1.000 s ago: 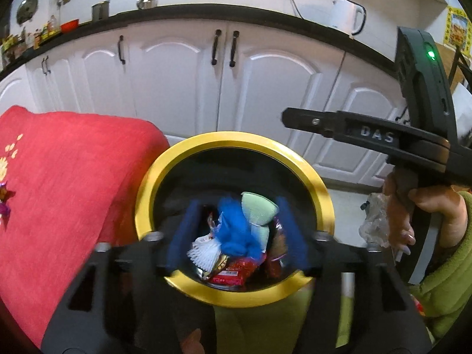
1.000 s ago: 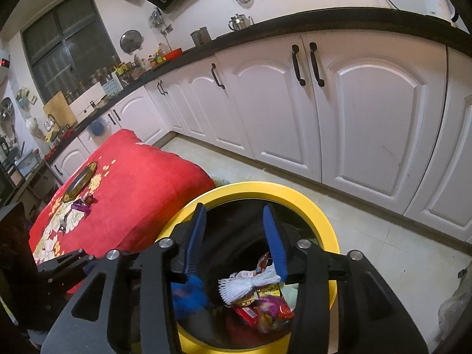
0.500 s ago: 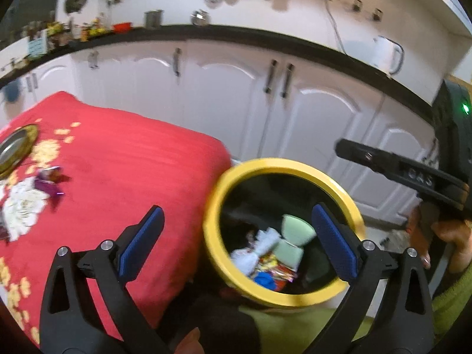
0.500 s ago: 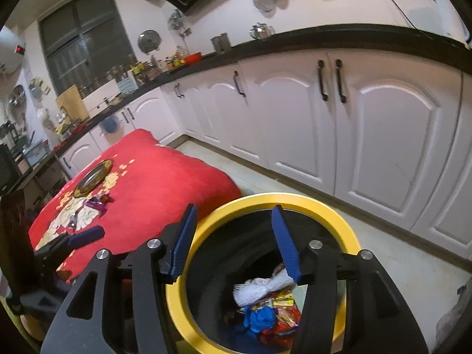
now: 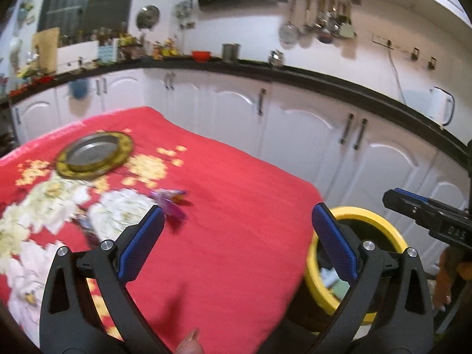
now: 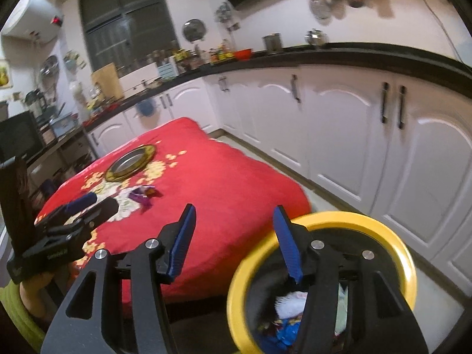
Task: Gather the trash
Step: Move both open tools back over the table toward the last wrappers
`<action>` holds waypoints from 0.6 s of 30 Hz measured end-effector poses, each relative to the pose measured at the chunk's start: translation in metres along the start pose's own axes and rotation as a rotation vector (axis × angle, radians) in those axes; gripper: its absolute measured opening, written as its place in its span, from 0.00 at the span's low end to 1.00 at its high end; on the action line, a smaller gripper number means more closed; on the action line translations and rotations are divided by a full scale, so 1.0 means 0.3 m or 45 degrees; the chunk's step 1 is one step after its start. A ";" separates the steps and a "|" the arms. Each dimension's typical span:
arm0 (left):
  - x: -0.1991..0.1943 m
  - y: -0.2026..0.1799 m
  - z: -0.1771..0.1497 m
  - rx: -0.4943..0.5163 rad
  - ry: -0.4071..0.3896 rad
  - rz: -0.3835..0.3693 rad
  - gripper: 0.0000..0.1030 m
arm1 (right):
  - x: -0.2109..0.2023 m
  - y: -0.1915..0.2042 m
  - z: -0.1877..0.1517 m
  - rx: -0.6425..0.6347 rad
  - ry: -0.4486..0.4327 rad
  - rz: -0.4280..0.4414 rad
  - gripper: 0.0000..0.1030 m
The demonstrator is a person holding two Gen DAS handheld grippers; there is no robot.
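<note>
- Up close, the left gripper (image 5: 236, 244) spreads its black plastic arms as wide as they go, with nothing between the flat, blue, finely dimpled pads (image 5: 138, 250); its jaws have just been opening.
- The right gripper (image 6: 236, 244) stands about half spread and empty too, jaws likewise just opening, its slim blue pads above the bin's near rim.
- Round and smooth, the yellow-rimmed bin (image 6: 392, 242) stands on the pale floor just right of the table; inside its dark well lie crumpled wrappers (image 6: 290, 305), white, blue and red.
- Soft and thick, the red cloth (image 5: 236, 206) drapes the table, printed with blurred white and yellow flowers.
- Crinkled purple candy wrappers (image 5: 171, 203) lie loose on the cloth near its middle, well apart from the bin.
- Farther left sits a round metal plate (image 5: 94, 155) with a dull gold rim.
- White arched cabinet doors (image 6: 339, 135) with dark bar handles run beneath a black countertop on the far side.
</note>
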State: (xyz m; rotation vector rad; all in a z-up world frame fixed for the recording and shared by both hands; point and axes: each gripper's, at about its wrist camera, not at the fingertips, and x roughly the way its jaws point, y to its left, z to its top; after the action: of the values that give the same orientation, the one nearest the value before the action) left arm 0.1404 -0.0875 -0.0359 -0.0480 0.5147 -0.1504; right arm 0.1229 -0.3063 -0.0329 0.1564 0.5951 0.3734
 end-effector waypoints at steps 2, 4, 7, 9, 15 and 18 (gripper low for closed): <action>-0.010 0.036 0.007 0.002 -0.022 0.037 0.89 | 0.028 0.053 0.015 -0.041 0.003 0.031 0.51; -0.022 0.074 0.017 0.000 -0.042 0.074 0.89 | 0.047 0.091 0.026 -0.070 0.006 0.055 0.51; -0.033 0.125 0.029 -0.025 -0.061 0.108 0.89 | 0.083 0.157 0.045 -0.119 0.006 0.094 0.51; -0.037 0.155 0.037 -0.043 -0.069 0.126 0.89 | 0.106 0.199 0.054 -0.149 0.010 0.119 0.51; -0.040 0.242 0.042 -0.102 -0.075 0.179 0.89 | 0.179 0.297 0.068 -0.227 0.035 0.174 0.51; -0.034 0.293 0.039 -0.138 -0.064 0.221 0.89 | 0.222 0.343 0.065 -0.265 0.059 0.199 0.51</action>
State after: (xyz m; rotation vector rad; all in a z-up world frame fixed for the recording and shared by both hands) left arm 0.1489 0.0009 -0.0281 -0.1125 0.4741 0.0482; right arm 0.1542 -0.1864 -0.0257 -0.0059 0.5870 0.5887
